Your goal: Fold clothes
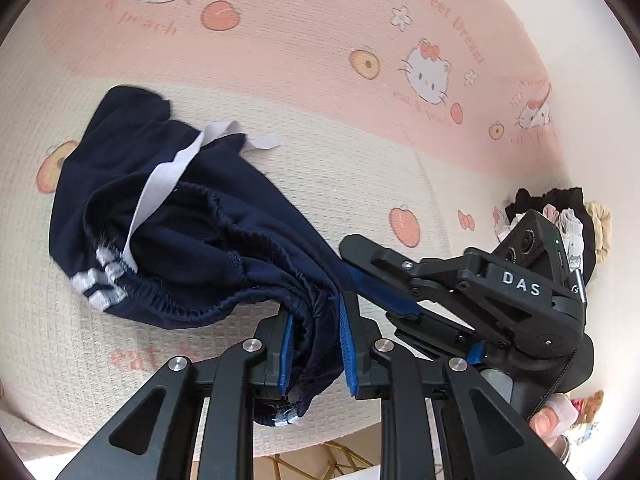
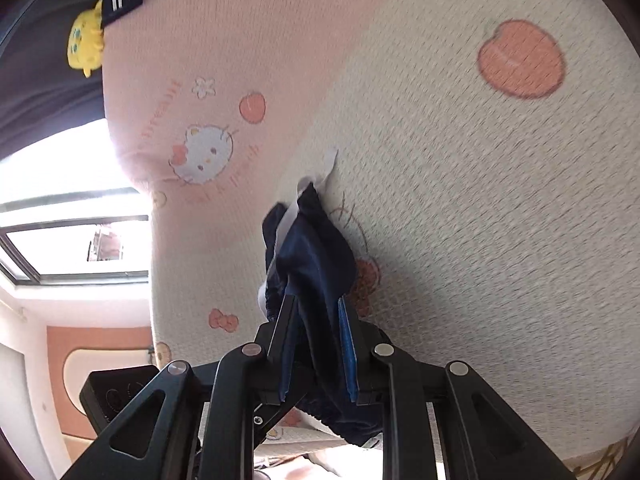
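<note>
A pair of navy shorts point(image 1: 168, 232) with a white side stripe point(image 1: 168, 172) is held at its gathered waistband by both tools over a pink and cream printed blanket point(image 1: 304, 40). The left gripper point(image 1: 316, 344) is closed on a bunched fold of the waistband, and the right gripper point(image 2: 318, 344) is likewise clamped on dark cloth; in the left view its jaws are seen just beyond and to the right of the left jaws, almost touching them. Ahead of the jaws the shorts trail away, crumpled, with the legs farthest off, so the long axis runs roughly straight out from the jaws. The step is judged to be spreading the garment: the two grips should be drawn apart along the waistband until it is taut, then the cloth laid flat before any fold is made.
</note>
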`<state>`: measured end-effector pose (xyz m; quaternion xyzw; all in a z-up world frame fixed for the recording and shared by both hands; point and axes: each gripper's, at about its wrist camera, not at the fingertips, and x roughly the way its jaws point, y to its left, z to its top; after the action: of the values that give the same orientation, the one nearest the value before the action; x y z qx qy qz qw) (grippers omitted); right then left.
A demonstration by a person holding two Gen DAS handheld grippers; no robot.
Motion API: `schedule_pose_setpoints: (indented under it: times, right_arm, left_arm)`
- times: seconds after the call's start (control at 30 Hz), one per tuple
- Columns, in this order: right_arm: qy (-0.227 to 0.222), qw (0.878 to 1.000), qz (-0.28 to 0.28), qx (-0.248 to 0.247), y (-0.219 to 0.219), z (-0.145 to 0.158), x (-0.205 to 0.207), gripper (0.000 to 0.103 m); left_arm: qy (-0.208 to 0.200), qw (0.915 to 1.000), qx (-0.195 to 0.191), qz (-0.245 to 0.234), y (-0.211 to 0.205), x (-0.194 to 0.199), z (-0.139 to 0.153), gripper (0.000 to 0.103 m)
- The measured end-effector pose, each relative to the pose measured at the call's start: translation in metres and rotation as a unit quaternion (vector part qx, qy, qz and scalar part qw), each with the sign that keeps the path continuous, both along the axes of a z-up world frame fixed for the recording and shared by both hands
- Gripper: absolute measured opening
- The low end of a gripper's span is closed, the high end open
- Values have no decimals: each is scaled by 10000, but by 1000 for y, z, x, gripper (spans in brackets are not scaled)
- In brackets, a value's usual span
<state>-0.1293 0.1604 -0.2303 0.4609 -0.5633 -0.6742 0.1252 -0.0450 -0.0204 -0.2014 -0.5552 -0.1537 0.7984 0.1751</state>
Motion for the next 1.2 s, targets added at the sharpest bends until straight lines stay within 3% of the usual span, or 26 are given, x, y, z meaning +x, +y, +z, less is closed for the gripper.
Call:
schedule_pose_setpoints:
  times: [0.4,0.57,0.9,1.13,1.2]
  right_arm:
    - [20,9971,-717,-239,48,-2,27,19]
    - [45,9958,-911,3,70,5,37,19]
    - [-179,9931,-695,930,84,11,55,20]
    - [-52,9934,-871,750,90,10,58,20]
    - [-153,9920,-1043,691,96,8,63,36]
  left_arm:
    - [264,9984,-90,-494,53,-19,8,18]
    - [240,9985,-80,-484,62,-33,4,18]
    - [212,9985,84,-491,84,-54,11,18]
    - [453,9946,57,-928,113,-50,29,18]
    - [542,9930,-183,-1038,123,-49,34,18]
